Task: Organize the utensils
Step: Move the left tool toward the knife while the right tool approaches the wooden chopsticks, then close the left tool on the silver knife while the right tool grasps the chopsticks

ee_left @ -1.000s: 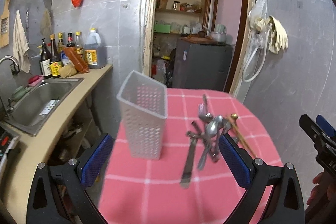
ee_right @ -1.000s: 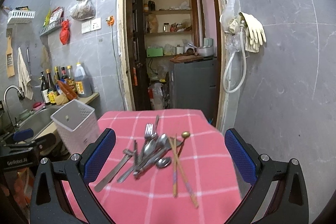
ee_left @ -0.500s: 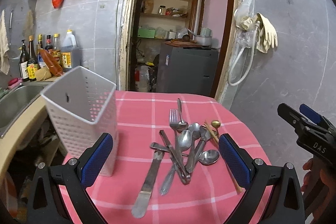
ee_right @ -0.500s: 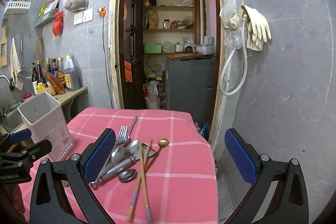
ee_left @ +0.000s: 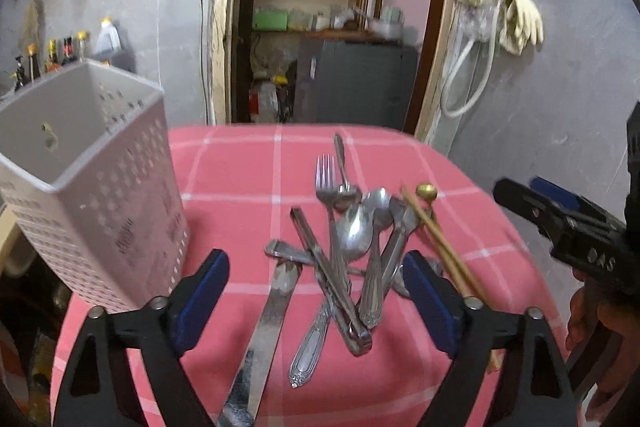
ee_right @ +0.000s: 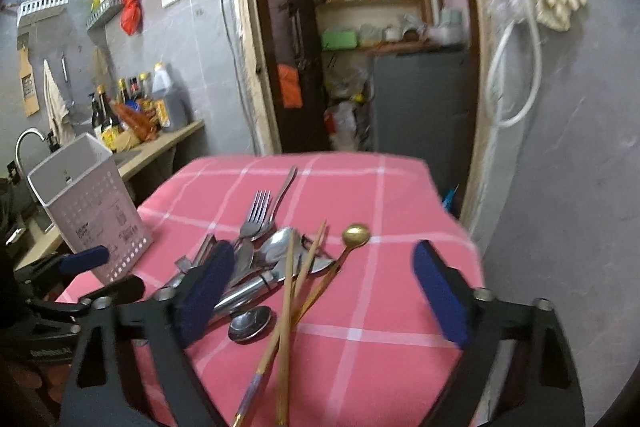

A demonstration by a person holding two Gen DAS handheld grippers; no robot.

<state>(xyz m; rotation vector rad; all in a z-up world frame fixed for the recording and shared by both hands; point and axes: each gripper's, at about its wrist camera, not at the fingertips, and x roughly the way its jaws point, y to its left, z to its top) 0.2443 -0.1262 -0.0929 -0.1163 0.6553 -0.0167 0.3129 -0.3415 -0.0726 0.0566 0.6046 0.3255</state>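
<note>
Small grey-tiled kitchen, open doorway [ee_left: 332, 39] to a pantry behind; table under a pink checked cloth [ee_left: 240, 163] in the foreground. Standing upright on the cloth's left side: white perforated holder [ee_left: 92, 187], nothing visible inside, though its bottom is out of sight. At mid-cloth, well apart from the holder: loose pile of utensils, crossed and overlapping — fork [ee_left: 326, 179], large spoon [ee_left: 354, 231], butter knife [ee_left: 272, 311] lying nearest the left pad, small spoon [ee_right: 250, 323] bowl-up at the near edge, pair of wooden chopsticks [ee_right: 292, 291] crossing one another, gold-bowled spoon [ee_right: 354, 237] lying alongside them. Left gripper [ee_left: 316, 303] low over the metal pile, jaws having just been closing yet wide apart, pads pressing nothing, several handles lying in the gap between them. Right gripper [ee_right: 320, 291] over the chopstick side, jaws likewise having just been closing, wide apart, nothing clamped; chopsticks and gold spoon in its gap. Contact between the right gripper's left pad and the spoons beneath it hard to judge through the blur. Task status: nothing yet in the holder, first pick pending. Risks from here: closing across the tangle likely to pinch two or three handles together or lever a neighbour off the pile; thin round chopsticks prone to roll or scissor out of flat pads; smooth steel apt to slip if caught near an end; both grippers working the same heap liable to knock each other; light holder near the cloth's edge easily tipped by a long handle striking its rim.
</note>
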